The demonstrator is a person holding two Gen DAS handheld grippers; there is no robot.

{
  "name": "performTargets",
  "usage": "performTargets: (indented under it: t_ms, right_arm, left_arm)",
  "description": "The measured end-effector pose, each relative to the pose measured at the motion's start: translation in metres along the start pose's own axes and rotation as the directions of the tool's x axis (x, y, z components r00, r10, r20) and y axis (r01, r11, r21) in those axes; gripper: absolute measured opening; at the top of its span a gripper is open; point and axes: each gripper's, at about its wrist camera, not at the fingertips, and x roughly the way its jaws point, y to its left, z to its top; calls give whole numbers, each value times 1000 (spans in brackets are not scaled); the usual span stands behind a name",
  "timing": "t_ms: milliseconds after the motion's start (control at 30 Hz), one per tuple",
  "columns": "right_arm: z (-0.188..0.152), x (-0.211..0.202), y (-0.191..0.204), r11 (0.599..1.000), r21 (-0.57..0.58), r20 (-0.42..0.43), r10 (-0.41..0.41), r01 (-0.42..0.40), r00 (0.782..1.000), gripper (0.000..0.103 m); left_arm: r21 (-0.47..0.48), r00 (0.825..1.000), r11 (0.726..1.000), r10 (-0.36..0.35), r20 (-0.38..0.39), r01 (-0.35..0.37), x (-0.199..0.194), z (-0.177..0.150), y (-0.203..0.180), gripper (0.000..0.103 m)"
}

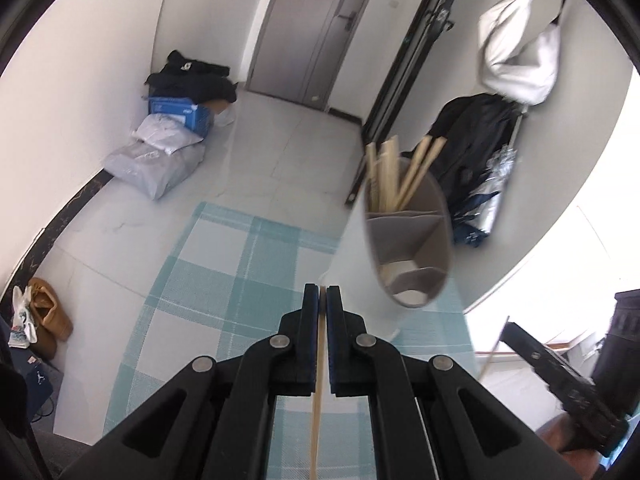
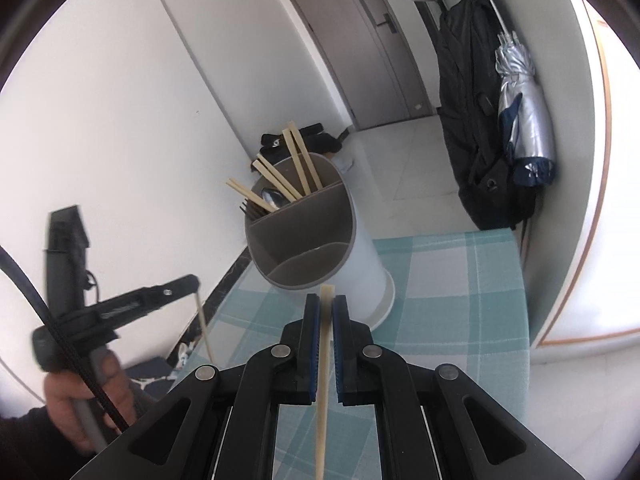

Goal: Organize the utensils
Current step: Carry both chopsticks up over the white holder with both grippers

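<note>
I see a teal-and-white checked tablecloth [image 2: 460,300] in a white-walled hallway; my left gripper [image 1: 323,294] and right gripper [image 2: 327,304] each pinch a pale wooden chopstick [image 2: 325,360] near the white divided utensil holder [image 2: 360,264].

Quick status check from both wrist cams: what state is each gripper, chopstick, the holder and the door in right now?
Left gripper: shut on a thin wooden chopstick.
Right gripper: shut on a pale wooden chopstick, tip just past the pads.
White cylindrical utensil holder with grey divided insert: upright on the checked teal cloth; far compartment holds chopsticks, a spoon and a fork; near compartments look empty.
Grey door: closed.
</note>
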Motion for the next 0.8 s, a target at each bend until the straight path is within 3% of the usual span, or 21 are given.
performTargets:
  t_ms: [800]
  right_arm:
    - [18,-27,27,993,-56,132,-98,106,986,5]
  left_arm:
    - [132,991,983,-131,14,128,-43,9,-38,0]
